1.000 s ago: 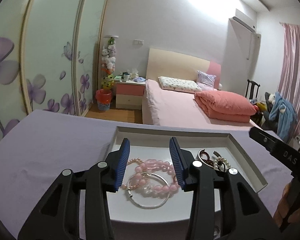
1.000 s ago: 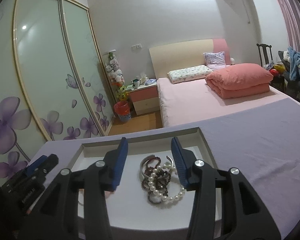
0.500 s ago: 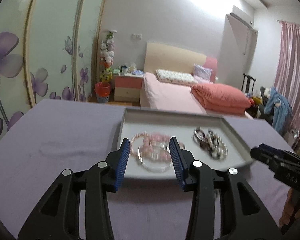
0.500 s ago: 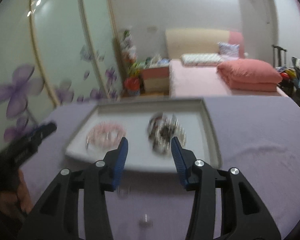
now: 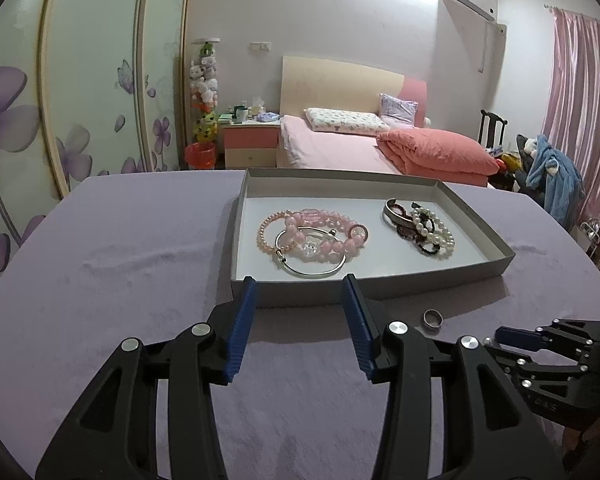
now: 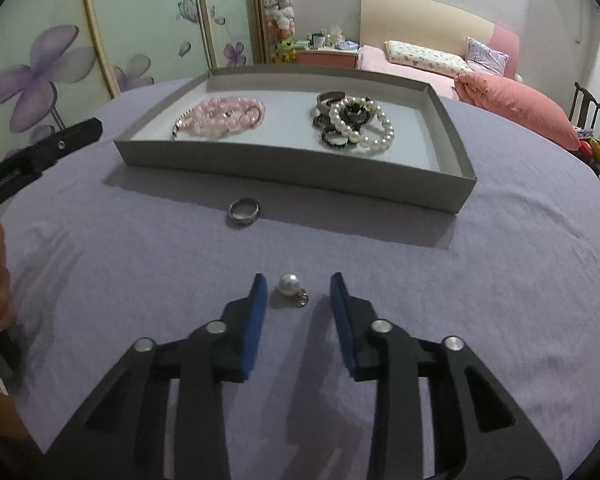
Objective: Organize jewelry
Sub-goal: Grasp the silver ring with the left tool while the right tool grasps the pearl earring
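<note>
A grey tray (image 5: pixel 480 220) (image 6: pixel 284 160) sits on the purple tablecloth. It holds pink bead bracelets with a silver bangle (image 5: pixel 312 236) (image 6: pixel 220 116) on its left and pearl and dark bracelets (image 5: pixel 420 228) (image 6: pixel 356 124) on its right. A silver ring (image 6: pixel 244 210) (image 5: pixel 433 319) lies on the cloth in front of the tray. A pearl pendant (image 6: pixel 290 283) lies just between the fingertips of my right gripper (image 6: pixel 298 286), which is open and low over the cloth. My left gripper (image 5: pixel 300 286) is open and empty, just short of the tray's near wall.
The purple-covered table (image 6: pixel 500 280) extends around the tray. Behind it are a pink bed (image 5: pixel 380 144), a nightstand (image 5: pixel 252 144), flowered wardrobe doors (image 5: pixel 80 100) and a pink curtain (image 5: pixel 580 112). The other gripper shows at each view's edge (image 5: pixel 548 340) (image 6: pixel 40 152).
Both grippers have pulled back from over the tray toward the near side of the table. The right gripper has dropped low, and the ring and pearl pendant have come into view.
</note>
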Motion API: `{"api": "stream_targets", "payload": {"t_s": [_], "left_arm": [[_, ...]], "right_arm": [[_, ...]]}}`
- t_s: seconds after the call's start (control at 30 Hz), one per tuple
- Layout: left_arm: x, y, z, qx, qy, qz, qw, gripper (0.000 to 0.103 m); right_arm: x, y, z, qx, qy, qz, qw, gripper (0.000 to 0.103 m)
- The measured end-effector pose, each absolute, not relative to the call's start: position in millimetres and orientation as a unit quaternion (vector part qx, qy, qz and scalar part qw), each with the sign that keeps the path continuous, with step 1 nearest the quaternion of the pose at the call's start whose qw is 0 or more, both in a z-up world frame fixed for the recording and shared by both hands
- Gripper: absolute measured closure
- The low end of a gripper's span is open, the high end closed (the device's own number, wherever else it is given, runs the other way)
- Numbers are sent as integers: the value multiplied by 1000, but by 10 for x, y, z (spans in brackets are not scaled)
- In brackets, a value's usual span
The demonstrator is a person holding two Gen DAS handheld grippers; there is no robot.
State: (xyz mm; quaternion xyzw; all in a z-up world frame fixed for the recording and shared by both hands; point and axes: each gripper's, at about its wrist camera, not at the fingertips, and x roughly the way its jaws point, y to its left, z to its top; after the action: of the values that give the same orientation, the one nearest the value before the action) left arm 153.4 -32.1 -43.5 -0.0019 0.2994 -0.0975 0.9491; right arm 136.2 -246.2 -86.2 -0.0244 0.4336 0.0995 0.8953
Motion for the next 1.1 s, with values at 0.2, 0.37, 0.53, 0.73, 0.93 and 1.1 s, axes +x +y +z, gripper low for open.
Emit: {"api": "stream_targets", "payload": {"t_s": [0.2,0.37,0.53,0.73,0.93,1.1], "left_arm": [[1539,-385,-462,4,303,-103,947,57],[1519,-509,-479,12,312,-124,942,57],[1522,-873,-567,40,337,-177,924,45],[1620,-1374,-762,88,373,-210,899,44],[1792,-1531,-961,96,420,-188,883,44],[1880,-1526,-958,94,425,-169,884,44]], "right_arm": [[1350,-2395,-862,-46,429,98,897,87],[1332,-2496,-853,-42,429,75,899,89],[1402,-2869,-849,14,433,24,901,89],[1376,-3006,-866,28,431,15,902,89],[1368,-3047,-867,38,430,18,902,89],[1366,-3052,-867,39,430,19,902,89]]}}
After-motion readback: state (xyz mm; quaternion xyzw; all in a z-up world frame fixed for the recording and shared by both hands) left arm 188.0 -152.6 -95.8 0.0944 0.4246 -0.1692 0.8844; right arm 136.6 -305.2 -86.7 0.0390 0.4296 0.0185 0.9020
